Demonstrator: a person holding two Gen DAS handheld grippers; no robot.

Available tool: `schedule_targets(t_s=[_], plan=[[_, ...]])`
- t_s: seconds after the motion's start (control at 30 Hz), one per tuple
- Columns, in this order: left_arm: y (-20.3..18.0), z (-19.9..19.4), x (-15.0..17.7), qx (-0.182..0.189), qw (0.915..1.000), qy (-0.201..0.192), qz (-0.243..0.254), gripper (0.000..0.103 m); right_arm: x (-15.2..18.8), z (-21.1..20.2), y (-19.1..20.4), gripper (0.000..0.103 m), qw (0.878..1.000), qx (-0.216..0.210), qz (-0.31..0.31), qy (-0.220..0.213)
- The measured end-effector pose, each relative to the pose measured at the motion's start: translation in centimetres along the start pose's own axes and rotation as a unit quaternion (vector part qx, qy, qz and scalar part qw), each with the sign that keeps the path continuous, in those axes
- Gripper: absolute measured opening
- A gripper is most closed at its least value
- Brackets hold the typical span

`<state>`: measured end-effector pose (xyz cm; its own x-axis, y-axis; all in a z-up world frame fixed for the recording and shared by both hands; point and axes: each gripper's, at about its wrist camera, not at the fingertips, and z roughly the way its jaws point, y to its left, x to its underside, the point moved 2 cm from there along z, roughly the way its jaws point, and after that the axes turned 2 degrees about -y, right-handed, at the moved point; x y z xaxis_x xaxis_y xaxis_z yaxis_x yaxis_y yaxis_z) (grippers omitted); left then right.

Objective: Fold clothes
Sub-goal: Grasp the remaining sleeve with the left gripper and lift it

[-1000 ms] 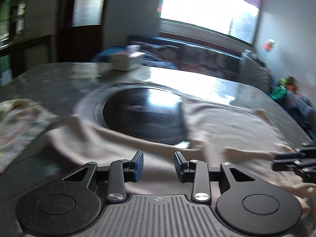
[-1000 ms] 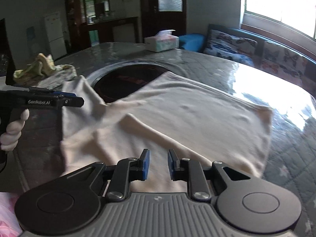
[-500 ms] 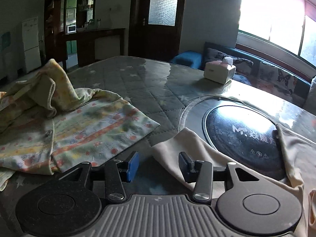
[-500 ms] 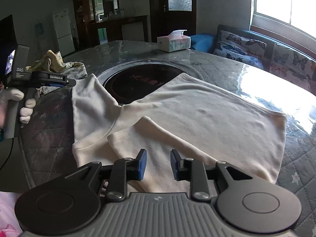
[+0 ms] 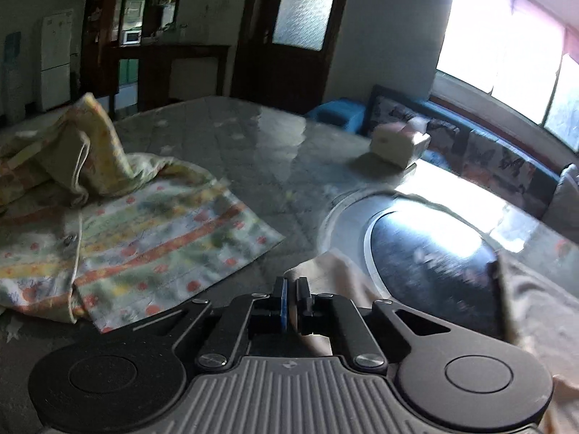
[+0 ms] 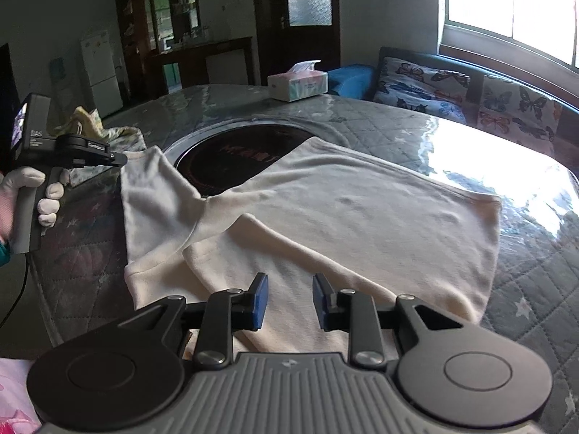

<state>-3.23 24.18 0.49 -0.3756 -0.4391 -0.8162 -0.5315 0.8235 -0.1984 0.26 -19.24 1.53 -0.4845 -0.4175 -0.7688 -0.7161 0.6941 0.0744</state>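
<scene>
A cream shirt [image 6: 362, 217] lies spread on the table, one sleeve [image 6: 155, 195] stretched to the left and the other folded over the body. In the right wrist view my left gripper [image 6: 123, 159], held by a gloved hand [image 6: 25, 181], meets the far corner of the stretched sleeve. The left wrist view shows that gripper [image 5: 291, 298] with its jaws together on the sleeve's [image 5: 325, 271] edge. My right gripper [image 6: 287, 300] hovers open over the shirt's near edge, with nothing pinched.
A patterned yellow garment [image 5: 126, 238] lies crumpled at the table's left. A round black hob [image 6: 235, 155] is set into the quilted table top [image 6: 524, 289], partly under the shirt. A tissue box [image 6: 298, 81] stands at the far side, and a sofa [image 6: 452, 86] runs behind under the window.
My left gripper swung left from over the shirt to the end of the sleeve, then its jaws went from open to shut on the sleeve's edge. The right gripper has stayed put.
</scene>
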Motion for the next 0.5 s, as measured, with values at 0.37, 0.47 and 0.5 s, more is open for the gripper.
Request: schedule_targets(t_s=[0.37,0.47,0.5], plan=[[-11.2,-6.8,-2.4,0.185,0.9800,-0.039,0.062,0.005,0.7,-3.7,-2.5,0.026,0.998,0.039,0.038,-0.044],[-15.2,-8.6,-1.7,0.238,0.9667,-0.037,0.087,0.005,1.2,-5.1,-3.7,0.026,0.995,0.055,0.055,-0.057],[-16.5,-9.2,-1.3,0.255,0.9615,-0.036,0.095,0.005,1.4,-5.6,-4.1,0.026,0.994,0.060,0.062,-0.060]])
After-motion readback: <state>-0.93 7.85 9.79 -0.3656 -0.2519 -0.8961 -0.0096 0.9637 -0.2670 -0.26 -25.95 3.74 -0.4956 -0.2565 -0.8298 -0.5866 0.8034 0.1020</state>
